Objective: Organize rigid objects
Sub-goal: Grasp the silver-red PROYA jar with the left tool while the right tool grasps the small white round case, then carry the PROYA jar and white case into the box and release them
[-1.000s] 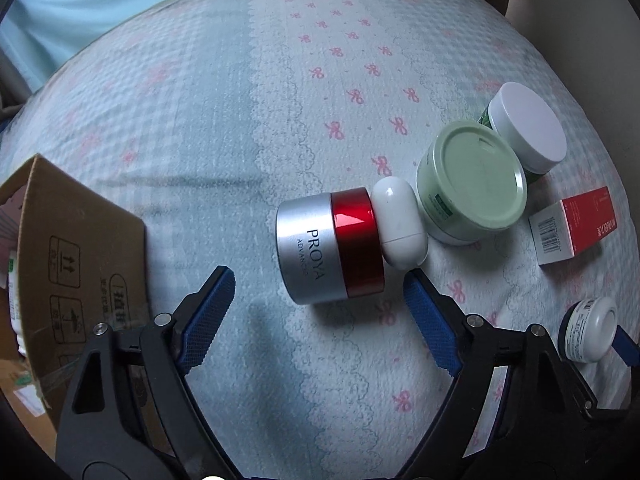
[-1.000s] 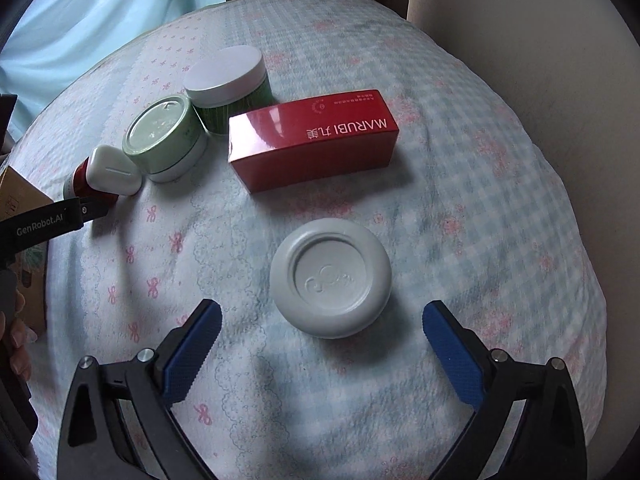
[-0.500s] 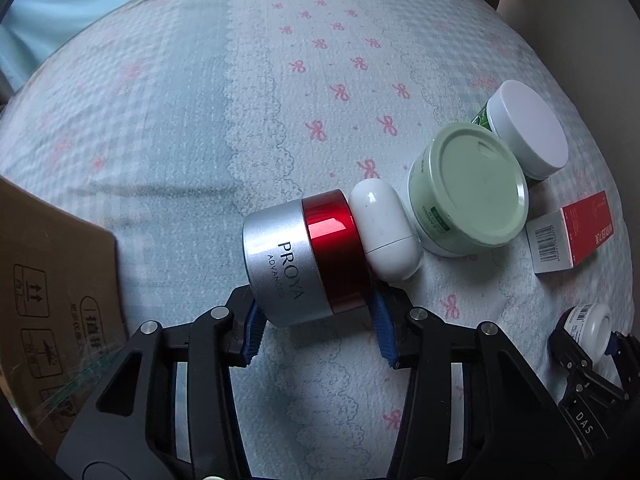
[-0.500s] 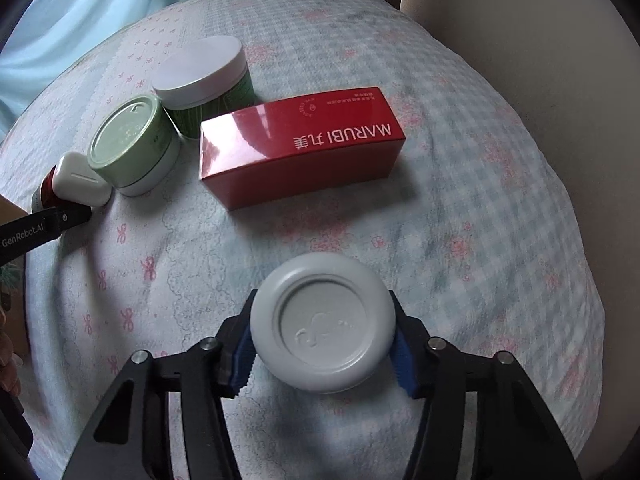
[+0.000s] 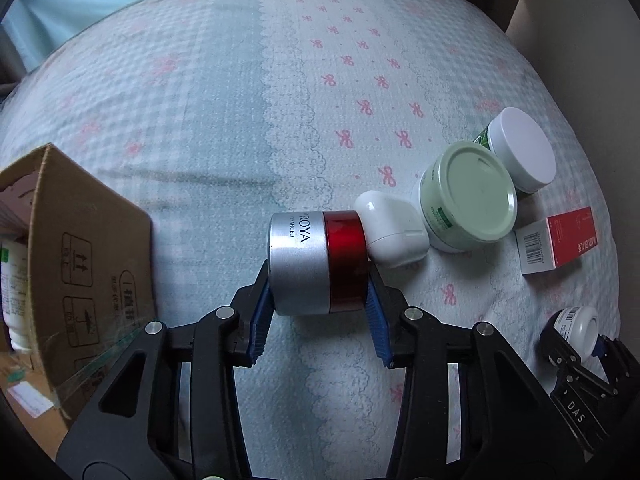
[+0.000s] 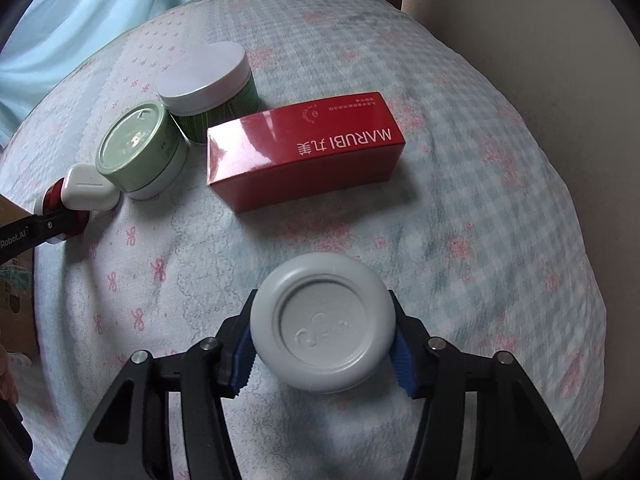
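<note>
My left claw [image 5: 318, 304] is clamped on the silver-and-red jar [image 5: 318, 262], blue pads on its two flat ends; a sec ago those jaws stood wide w/ the jar lying loose ahead of them, half a sec ago they'd already pinched in. At 9 o'clock from the jar the cardboard box [image 5: 86, 276] sits near the left edge, showing more of itself than half a sec back. At 3 o'clock the white case [image 5: 390, 236] touches the jar's red end, same as before. Past it at 2 o'clock the pale green tin [image 5: 468, 198], then the white-lidded green jar [image 5: 520, 154], touching each other, unmoved. The red box [image 6: 304, 156] lies beside them, at 12 o'clock from my right claw [image 6: 324, 354]. That claw grips the grey round jar [image 6: 324, 322] by its sides, lid facing up, over the patterned bedspread [image 6: 500, 240]; a sec ago it was spread wide w/ the jar sitting free btw the fingers, and since half a sec ago the grip looks unchanged.
</note>
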A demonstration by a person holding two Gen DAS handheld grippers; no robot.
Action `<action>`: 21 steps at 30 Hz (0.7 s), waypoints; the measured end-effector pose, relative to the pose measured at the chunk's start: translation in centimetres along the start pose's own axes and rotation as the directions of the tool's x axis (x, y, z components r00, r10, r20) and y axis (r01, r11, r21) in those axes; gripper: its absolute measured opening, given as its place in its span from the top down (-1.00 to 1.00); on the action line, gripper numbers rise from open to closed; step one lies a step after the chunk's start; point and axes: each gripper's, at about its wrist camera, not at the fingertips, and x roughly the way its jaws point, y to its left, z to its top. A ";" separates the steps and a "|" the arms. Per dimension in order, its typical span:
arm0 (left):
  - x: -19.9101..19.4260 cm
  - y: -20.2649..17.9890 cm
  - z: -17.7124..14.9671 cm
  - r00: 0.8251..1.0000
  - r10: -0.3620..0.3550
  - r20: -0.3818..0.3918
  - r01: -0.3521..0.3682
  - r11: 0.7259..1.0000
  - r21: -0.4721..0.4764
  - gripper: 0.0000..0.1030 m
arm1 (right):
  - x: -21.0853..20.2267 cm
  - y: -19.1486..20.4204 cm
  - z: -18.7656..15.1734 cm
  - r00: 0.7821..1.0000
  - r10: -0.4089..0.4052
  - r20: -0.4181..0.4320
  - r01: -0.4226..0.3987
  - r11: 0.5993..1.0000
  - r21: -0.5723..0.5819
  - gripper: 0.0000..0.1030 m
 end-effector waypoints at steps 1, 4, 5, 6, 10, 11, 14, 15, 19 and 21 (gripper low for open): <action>-0.2 0.1 -0.1 1.000 0.000 0.000 0.000 1.000 -0.004 0.26 | -0.2 0.1 0.0 1.000 0.003 0.004 -0.003 1.000 -0.001 -0.02; -0.9 0.7 -0.2 1.000 -0.005 0.001 0.005 1.000 -0.023 0.26 | -0.9 0.4 -0.1 1.000 0.011 0.013 -0.011 1.000 -0.006 -0.01; -1.1 0.8 -0.2 1.000 -0.010 0.003 0.010 1.000 -0.030 0.26 | -1.1 0.4 -0.2 1.000 0.014 0.016 -0.014 1.000 -0.008 -0.01; -1.4 0.8 -0.2 1.000 -0.012 0.007 0.013 0.999 -0.032 0.26 | -1.4 0.5 -0.2 1.000 0.016 0.021 -0.016 1.000 -0.010 -0.01; -3.2 0.3 -0.3 0.999 -0.031 0.032 0.031 0.999 -0.010 0.26 | -2.6 0.3 0.1 0.999 0.024 0.044 -0.024 1.000 -0.012 -0.01; -3.8 0.1 -0.3 0.998 -0.038 0.040 0.038 0.999 -0.006 0.26 | -3.1 0.3 0.0 0.998 0.027 0.049 -0.026 1.000 -0.010 -0.01; -6.2 -0.6 -0.3 0.996 -0.058 0.065 0.058 0.998 0.001 0.26 | -4.8 0.0 -0.1 0.997 0.033 0.068 -0.033 0.999 -0.007 -0.01; -7.3 -0.7 -0.3 0.995 -0.065 0.076 0.065 0.998 0.004 0.26 | -5.6 -0.1 -0.2 0.996 0.033 0.077 -0.033 0.999 -0.009 -0.01; -12.4 -1.2 -0.7 0.988 -0.089 0.122 0.088 0.996 0.010 0.26 | -9.9 -0.7 0.0 0.992 0.043 0.120 -0.041 0.999 -0.019 -0.01; -15.4 -1.1 -1.0 0.983 -0.104 0.149 0.104 0.994 0.008 0.26 | -12.5 -0.9 0.3 0.989 0.050 0.142 -0.046 0.999 -0.029 -0.01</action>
